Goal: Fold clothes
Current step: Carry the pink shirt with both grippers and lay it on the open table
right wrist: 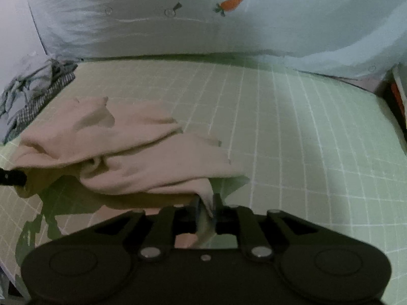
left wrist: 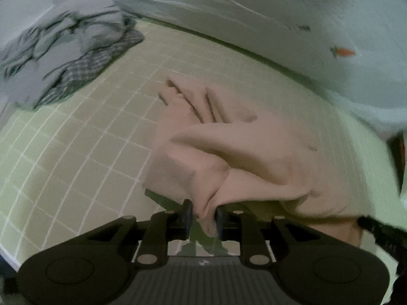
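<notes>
A beige garment [left wrist: 229,147] lies bunched on the green gridded mat [left wrist: 84,137], its near edge lifted off the surface. My left gripper [left wrist: 203,213] is shut on a pinched fold of that near edge. In the right wrist view the same beige garment [right wrist: 122,152] spreads to the left in loose layers, and my right gripper [right wrist: 206,206] is shut on a corner of it, the cloth hanging down between the fingers. The tip of the other gripper [right wrist: 12,176] shows at the left edge, under the cloth.
A heap of grey and checked clothes [left wrist: 68,50] sits at the mat's far left corner, and shows again as the clothes heap [right wrist: 33,94]. A pale sheet with carrot prints [right wrist: 229,3] rises behind the mat. Bare mat [right wrist: 305,132] extends to the right.
</notes>
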The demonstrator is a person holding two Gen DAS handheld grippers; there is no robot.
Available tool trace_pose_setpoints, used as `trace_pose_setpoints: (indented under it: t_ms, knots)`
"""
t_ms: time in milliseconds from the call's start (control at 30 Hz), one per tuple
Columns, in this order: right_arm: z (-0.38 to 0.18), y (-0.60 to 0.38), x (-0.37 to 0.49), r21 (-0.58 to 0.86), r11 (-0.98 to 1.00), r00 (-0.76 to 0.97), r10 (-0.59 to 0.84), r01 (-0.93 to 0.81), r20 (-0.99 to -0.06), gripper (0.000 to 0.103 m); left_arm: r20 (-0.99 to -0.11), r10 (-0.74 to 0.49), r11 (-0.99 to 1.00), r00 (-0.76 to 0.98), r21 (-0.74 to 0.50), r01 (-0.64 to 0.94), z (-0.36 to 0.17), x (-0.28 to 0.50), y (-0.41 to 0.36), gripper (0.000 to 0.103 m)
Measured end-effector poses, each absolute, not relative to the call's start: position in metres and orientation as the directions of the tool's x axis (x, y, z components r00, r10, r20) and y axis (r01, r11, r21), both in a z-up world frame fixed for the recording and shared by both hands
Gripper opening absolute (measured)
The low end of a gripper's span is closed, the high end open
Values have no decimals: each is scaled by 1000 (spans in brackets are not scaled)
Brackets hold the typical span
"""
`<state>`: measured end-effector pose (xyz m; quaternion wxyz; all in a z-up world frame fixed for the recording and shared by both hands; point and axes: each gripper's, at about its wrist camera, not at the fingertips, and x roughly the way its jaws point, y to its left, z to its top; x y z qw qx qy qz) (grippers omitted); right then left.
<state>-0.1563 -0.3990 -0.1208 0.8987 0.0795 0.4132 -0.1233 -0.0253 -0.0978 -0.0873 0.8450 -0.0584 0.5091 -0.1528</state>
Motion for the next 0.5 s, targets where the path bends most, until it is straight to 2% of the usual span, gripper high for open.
trace_pose_setpoints:
  t_ms: [133, 200, 267, 367, 500]
  knots:
    - [-105, -403, -167, 56, 942, 665, -191, 331, -722, 30, -822, -321, 947, 471, -285, 148, -72, -23, -84, 24]
    - [-96, -403, -168, 49, 931, 681, -228, 362, -696, 35, -812, -302, 952, 499, -281, 119, -65, -23, -76, 27]
    - [-93, -408, -161, 68, 924, 688, -230, 377, -688, 38, -801, -279, 956, 529, -283, 75, -59, -20, -62, 32]
    - [-93, -406, -144, 96, 924, 694, -207, 371, -690, 42, -797, -262, 953, 545, -304, 13, -59, -11, -44, 47]
    - [-93, -387, -110, 107, 951, 719, -141, 289, -681, 47, -820, -287, 940, 495, -341, -20, -78, 9, -35, 48]
